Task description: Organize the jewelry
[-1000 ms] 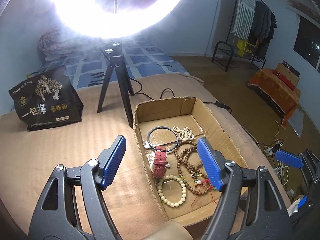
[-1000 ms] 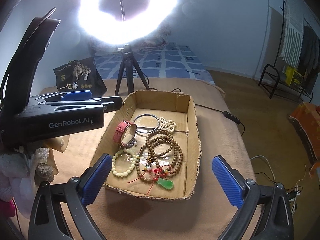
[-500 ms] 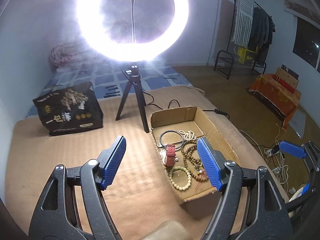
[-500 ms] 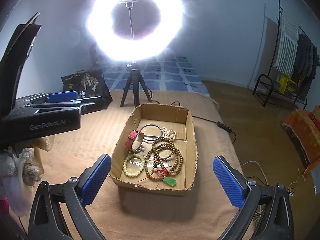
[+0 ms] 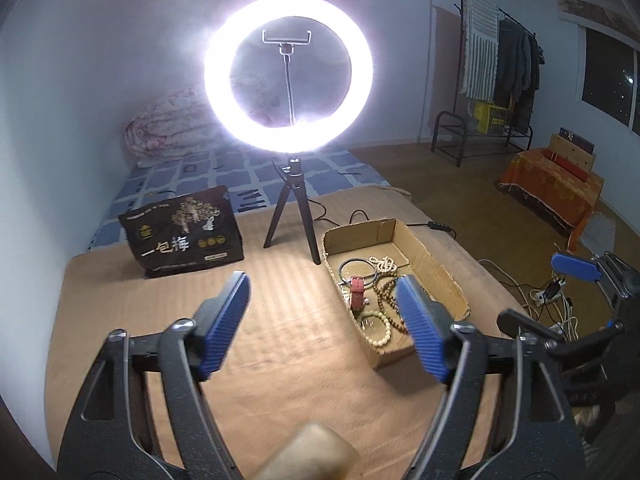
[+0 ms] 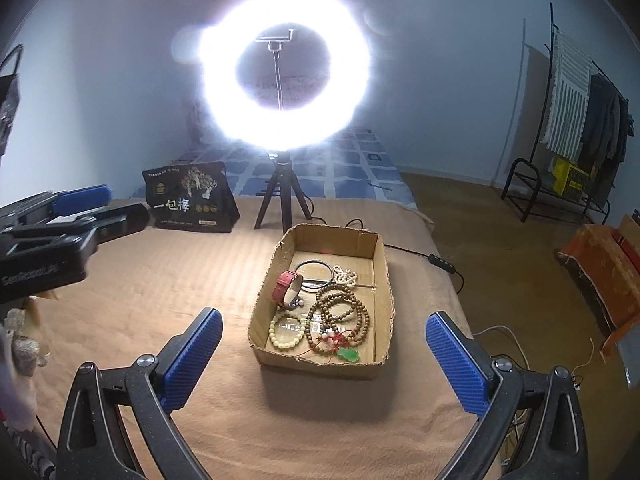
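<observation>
Left hand-held gripper (image 5: pixel 324 326): jaws opening — nothing between them
Right hand-held gripper (image 6: pixel 324 360): wide apart, empty
Cardboard box (image 6: pixel 382 280): mid-frame — watch (image 6: pixel 286 286), bead bracelets (image 6: pixel 340 316)

Both cameras sit behind their own blue-padded fingers and look forward and downward across the tan blanket (image 6: pixel 168 280). The left wrist view stands to the left of the cardboard box (image 5: pixel 436 264), which falls right of centre, partly behind the right finger. The right wrist view faces the box (image 6: pixel 380 264) almost head-on, nearer, between its fingers. Both views share the box, the ring light (image 5: pixel 288 72) (image 6: pixel 284 76), the black bag (image 5: pixel 182 232) (image 6: pixel 188 200) and the clothes rack (image 5: pixel 500 80) (image 6: pixel 580 112).
</observation>
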A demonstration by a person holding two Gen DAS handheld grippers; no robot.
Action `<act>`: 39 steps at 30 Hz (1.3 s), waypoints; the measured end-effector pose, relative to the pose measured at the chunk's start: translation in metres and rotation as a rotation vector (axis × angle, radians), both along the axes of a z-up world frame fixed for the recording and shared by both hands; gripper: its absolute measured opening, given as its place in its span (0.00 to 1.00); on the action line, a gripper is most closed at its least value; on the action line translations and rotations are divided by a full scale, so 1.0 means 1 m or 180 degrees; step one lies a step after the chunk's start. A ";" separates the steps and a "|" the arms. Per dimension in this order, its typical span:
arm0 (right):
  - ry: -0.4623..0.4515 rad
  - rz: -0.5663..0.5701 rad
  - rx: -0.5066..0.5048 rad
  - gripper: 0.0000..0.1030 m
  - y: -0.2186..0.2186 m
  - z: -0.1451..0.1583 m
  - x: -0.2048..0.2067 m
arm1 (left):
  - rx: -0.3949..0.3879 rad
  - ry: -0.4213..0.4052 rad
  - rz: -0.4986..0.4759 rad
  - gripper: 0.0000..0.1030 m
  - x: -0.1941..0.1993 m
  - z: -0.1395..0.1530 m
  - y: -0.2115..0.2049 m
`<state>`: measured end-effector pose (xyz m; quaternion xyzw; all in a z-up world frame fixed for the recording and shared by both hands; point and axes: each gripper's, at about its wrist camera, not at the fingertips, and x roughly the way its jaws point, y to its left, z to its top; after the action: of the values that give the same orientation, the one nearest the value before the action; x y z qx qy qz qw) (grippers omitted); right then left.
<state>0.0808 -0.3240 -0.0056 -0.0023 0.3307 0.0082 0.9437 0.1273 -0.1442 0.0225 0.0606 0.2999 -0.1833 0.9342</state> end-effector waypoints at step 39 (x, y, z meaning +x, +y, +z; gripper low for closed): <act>0.0017 -0.0297 0.0082 1.00 -0.009 -0.021 -0.024 | 0.0084 -0.0167 0.0157 0.99 -0.096 0.001 0.029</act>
<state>0.0570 -0.3331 -0.0271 0.0252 0.3329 -0.0316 0.9421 0.0310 -0.1147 0.0240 0.0703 0.2792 -0.1545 0.9451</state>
